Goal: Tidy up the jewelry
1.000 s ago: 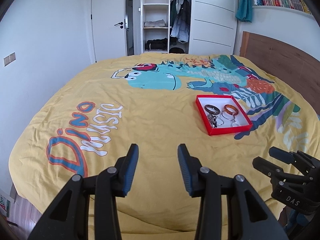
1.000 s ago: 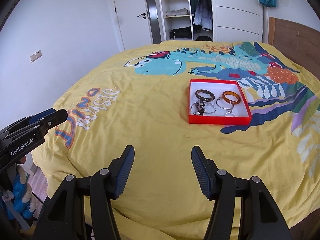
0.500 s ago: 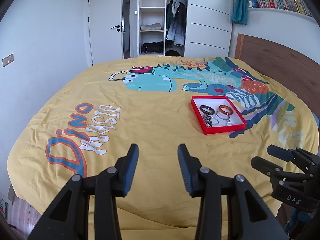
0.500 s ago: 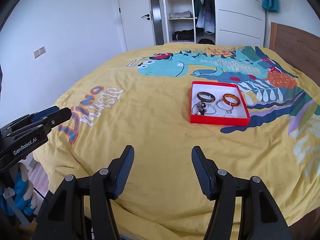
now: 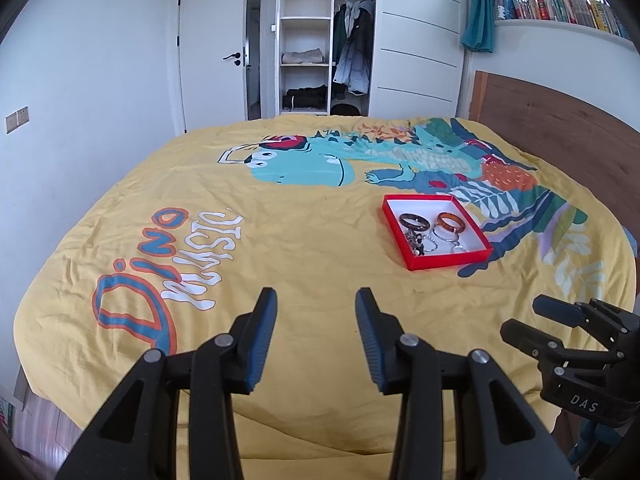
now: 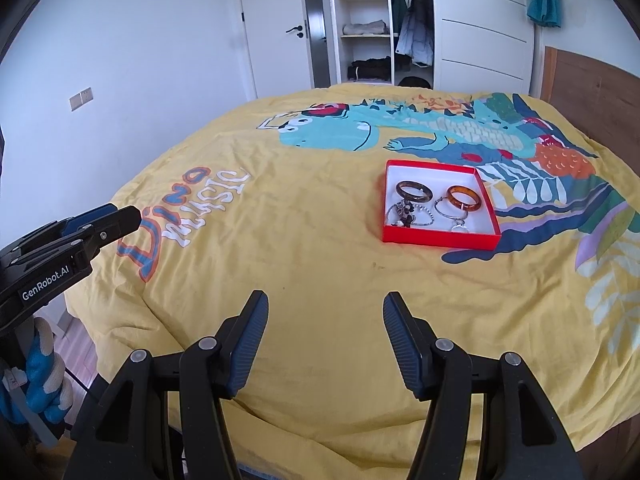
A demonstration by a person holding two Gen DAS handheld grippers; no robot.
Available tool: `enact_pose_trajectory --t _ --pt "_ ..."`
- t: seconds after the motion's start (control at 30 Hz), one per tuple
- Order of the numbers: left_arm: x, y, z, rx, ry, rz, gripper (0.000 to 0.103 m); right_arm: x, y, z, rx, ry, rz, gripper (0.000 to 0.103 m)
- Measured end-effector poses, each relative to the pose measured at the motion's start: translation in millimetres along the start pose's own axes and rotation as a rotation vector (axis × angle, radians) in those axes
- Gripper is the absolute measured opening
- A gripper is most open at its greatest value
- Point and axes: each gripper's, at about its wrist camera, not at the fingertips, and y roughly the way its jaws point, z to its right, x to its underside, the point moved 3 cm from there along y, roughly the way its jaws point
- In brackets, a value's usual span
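Writing: "Dino Music" printed on the yellow bedspread (image 6: 304, 264); "GenRobot.AI" on the left gripper (image 5: 316, 300), "DAS" on the right gripper (image 6: 325, 304).
Red box (image 6: 440, 237): lies on the bedspread, well ahead of both grippers, one corner pointing away.
Contents: dark bangle (image 6: 413, 191), amber bangle (image 6: 463, 197), silver bracelets (image 6: 412, 216).
Jaws: both spread, empty.

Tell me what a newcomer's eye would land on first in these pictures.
The yellow bedspread fills both views, with a teal cartoon dinosaur printed across its far half. On it, right of centre, sits a red tray holding a dark bangle, an amber bangle and some silvery chains. In front, the left gripper and right gripper hover open and empty.
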Motion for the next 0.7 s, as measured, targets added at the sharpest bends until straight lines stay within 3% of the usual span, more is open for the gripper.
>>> enact_pose_trajectory --t 0.27,0.37,0.7 --pt "0.0 1.9 -4.7 -0.020 -0.002 -0.002 0.039 2.7 3.0 0.7 0.003 0.003 -0.010 0.059" --pt "2.3 3.7 -5.2 -0.031 -0.001 0.000 0.048 3.4 3.9 0.9 0.004 0.004 -0.012 0.060" --pt "2.5 4.8 -5.7 -0.034 0.000 -0.002 0.048 3.8 3.8 1.5 0.004 0.005 -0.012 0.063"
